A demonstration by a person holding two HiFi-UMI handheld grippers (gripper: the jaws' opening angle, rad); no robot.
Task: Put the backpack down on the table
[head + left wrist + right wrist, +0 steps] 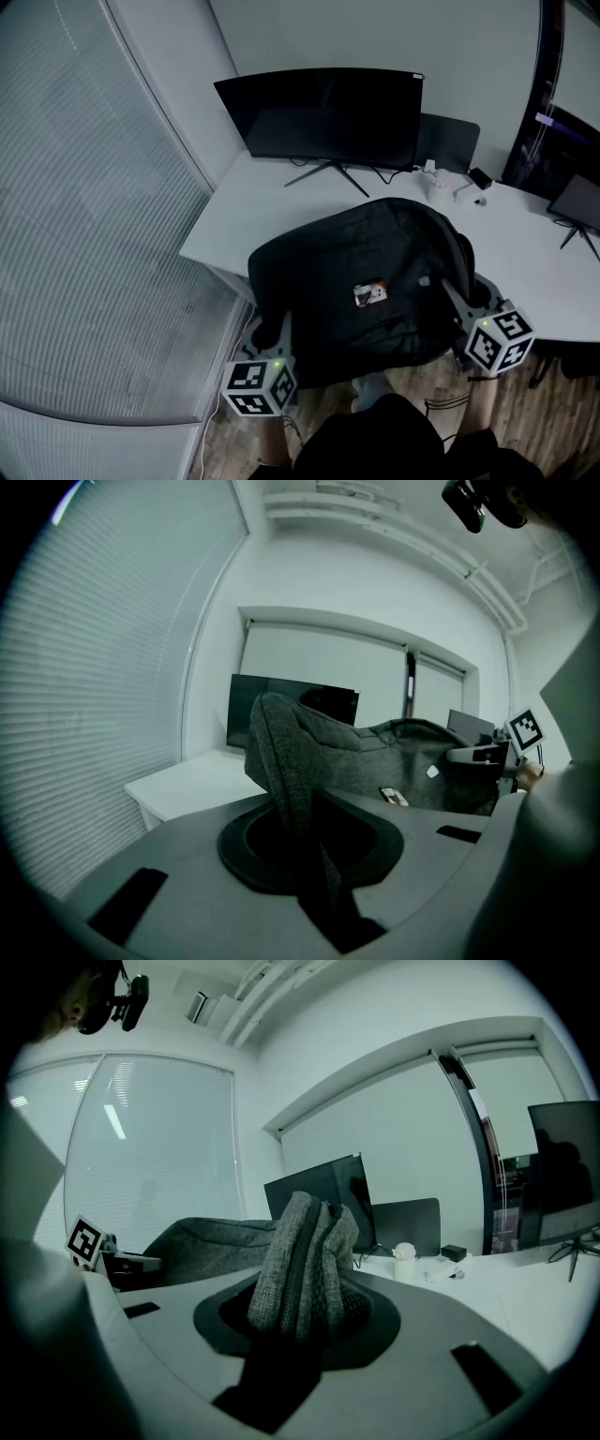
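Observation:
A dark grey backpack [361,281] hangs in the air between my two grippers, over the near edge of the white table [281,187]. My left gripper [279,330] is shut on a fold of the backpack [281,752] at its lower left corner. At the bag's right side my right gripper [459,298] is shut on a bunched fold of the backpack [305,1260]. A small label [369,294] shows on the bag's upper face. In each gripper view the fabric fills the gap between the jaws and hides the pads.
A wide dark monitor [323,117] stands at the back of the table, with a second dark screen [447,141] beside it. A small white bottle [436,181] and a small black box [480,177] sit at the back right. Window blinds [84,206] run along the left.

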